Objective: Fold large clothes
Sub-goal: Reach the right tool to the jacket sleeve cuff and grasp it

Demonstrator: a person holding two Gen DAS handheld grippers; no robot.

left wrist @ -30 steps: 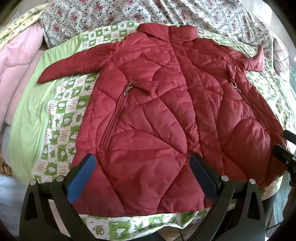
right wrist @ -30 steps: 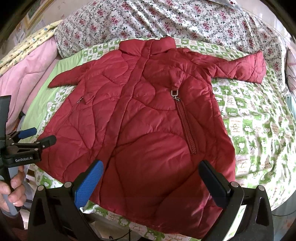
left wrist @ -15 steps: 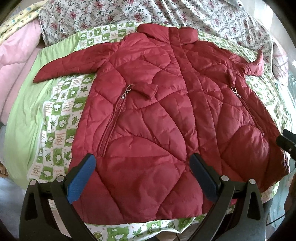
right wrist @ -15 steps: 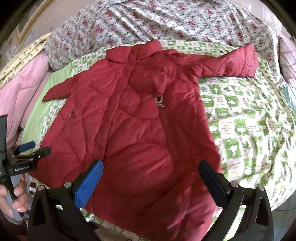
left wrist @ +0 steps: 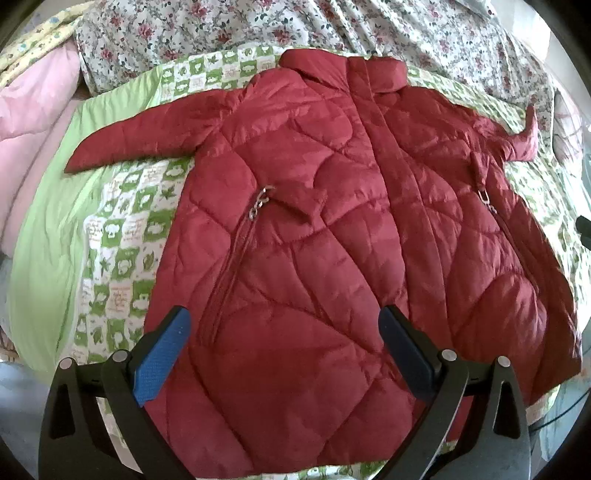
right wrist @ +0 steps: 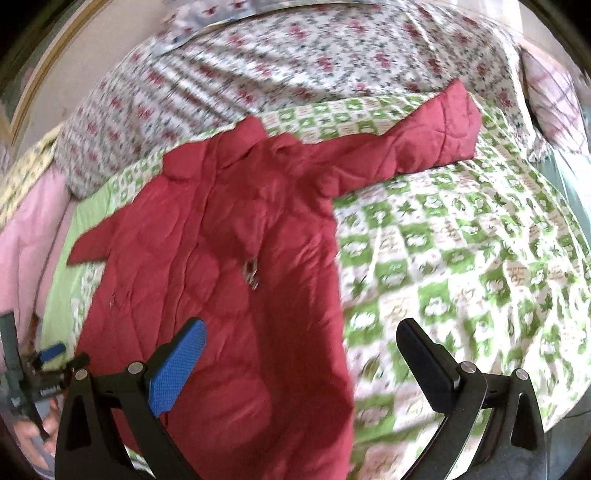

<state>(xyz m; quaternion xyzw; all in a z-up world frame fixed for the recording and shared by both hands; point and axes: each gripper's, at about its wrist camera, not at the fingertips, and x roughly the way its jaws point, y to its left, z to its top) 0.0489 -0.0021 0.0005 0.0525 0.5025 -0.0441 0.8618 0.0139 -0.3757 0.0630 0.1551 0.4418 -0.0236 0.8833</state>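
A large dark-red quilted coat (left wrist: 332, 240) lies flat and face up on the bed, collar at the far side, both sleeves spread out. My left gripper (left wrist: 282, 332) is open and empty, hovering over the coat's lower front near its hem. My right gripper (right wrist: 301, 347) is open and empty above the coat's right edge, with the right sleeve (right wrist: 417, 144) stretched out beyond it. The coat also fills the left half of the right wrist view (right wrist: 221, 266). The left gripper shows at the far left of that view (right wrist: 48, 369).
The coat rests on a green-and-white checked quilt (right wrist: 461, 258) over the bed. A floral cover (left wrist: 332, 26) lies behind the collar. Pink bedding (left wrist: 26, 110) is piled at the left. The bed's near edge runs just below the hem.
My right gripper has swung to the right, off the coat's middle to its right edge, with the view blurred by motion. My left gripper has moved slightly closer over the coat.
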